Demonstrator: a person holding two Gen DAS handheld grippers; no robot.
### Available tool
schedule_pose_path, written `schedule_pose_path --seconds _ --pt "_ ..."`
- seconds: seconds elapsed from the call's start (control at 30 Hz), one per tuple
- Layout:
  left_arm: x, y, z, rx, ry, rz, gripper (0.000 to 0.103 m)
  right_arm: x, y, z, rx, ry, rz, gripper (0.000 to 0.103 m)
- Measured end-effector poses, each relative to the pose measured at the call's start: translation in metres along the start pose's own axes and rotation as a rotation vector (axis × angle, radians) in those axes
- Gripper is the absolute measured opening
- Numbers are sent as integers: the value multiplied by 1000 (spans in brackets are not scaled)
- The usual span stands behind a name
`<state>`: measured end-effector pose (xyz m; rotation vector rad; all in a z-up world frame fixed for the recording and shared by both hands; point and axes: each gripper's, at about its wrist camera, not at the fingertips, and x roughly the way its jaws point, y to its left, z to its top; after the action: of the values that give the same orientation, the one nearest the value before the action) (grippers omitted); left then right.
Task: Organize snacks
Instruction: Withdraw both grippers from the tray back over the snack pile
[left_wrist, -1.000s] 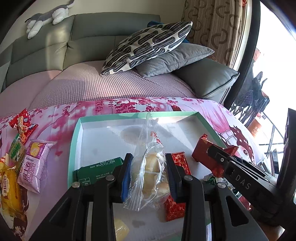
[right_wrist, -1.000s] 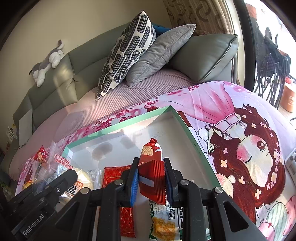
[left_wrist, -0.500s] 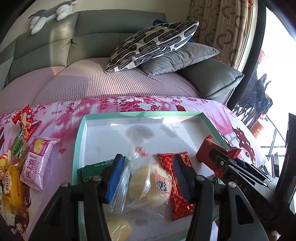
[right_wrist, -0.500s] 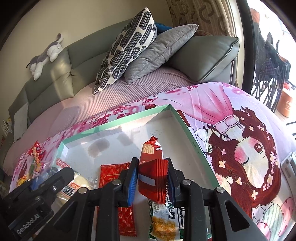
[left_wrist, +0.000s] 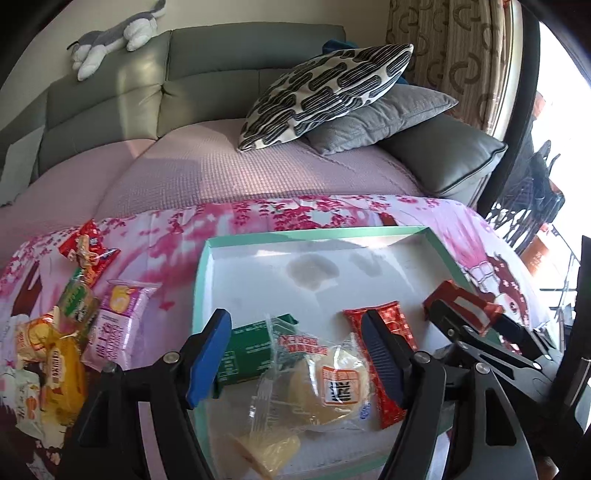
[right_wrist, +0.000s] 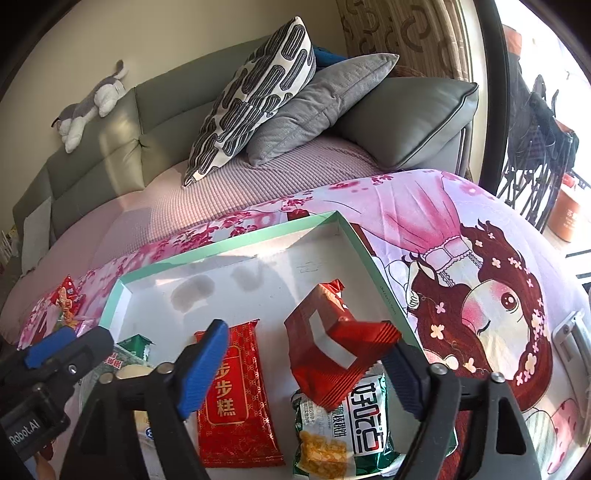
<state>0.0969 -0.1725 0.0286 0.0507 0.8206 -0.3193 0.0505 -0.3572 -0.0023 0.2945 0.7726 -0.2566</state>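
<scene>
While the left gripper (left_wrist: 295, 354) spreads its fingers (left_wrist: 208, 356), the clear bagged bun (left_wrist: 325, 384) lies flat in the mint-rimmed tray (left_wrist: 201, 295) between them, touched by neither; its long axis runs roughly across the fingers, twisted neck toward the green box (left_wrist: 247, 350) on its left. A second ago it stood upright, pinched. To the right, the right gripper (right_wrist: 306, 373) is also opening: the red foil packet (right_wrist: 332, 350) rests between its fingers (right_wrist: 201, 369), released, tilted, one end lying over the green-and-white snack bag (right_wrist: 343, 424), long axis pointing away toward the tray's far corner. Earlier it was clamped.
</scene>
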Motion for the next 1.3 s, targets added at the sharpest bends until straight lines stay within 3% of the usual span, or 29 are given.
schedule_pose_path --seconds 0.13,0.27,0.43,0.7,1.3 --pt "4 3 0 14 9 81 83 0 2 0 -21 -11 -19 103" --pt "6 9 0 -3 9 121 83 0 3 0 -30 -19 -35 103" --pt "13 10 -2 21 33 250 83 1 1 -1 -27 -17 -52 103" --pt "9 12 -3 6 12 358 83 1 3 -1 -35 -8 -61 103" --pt "-5 23 -1 7 70 361 83 -19 17 4 -91 36 -89 103"
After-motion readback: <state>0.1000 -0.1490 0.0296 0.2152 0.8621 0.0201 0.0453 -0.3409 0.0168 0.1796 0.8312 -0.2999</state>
